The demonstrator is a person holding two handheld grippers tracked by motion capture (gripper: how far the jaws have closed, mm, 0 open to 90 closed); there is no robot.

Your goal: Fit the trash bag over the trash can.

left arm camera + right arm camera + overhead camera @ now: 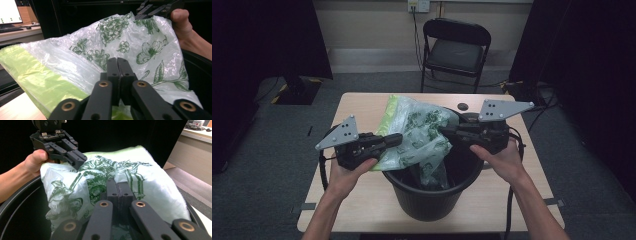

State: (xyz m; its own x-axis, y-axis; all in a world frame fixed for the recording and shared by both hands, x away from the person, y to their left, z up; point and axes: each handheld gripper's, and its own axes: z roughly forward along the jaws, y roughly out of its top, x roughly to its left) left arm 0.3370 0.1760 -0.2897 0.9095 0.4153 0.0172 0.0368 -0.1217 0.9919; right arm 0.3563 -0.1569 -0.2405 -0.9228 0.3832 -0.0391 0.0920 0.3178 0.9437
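Black bin on table, floral plastic bag stretched above it. Left gripper and right gripper: jaws closed, each pinching a bag edge. Left gripper view adds a monitor; bag bottom hidden inside bin.

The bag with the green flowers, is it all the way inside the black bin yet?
Not yet. Done: the lower part of the bag already hangs inside the bin. In hand: the left gripper and right gripper are each shut on the bag's top, holding it above the bin. Left: likely spreading the bag's mouth and fitting it over the rim.
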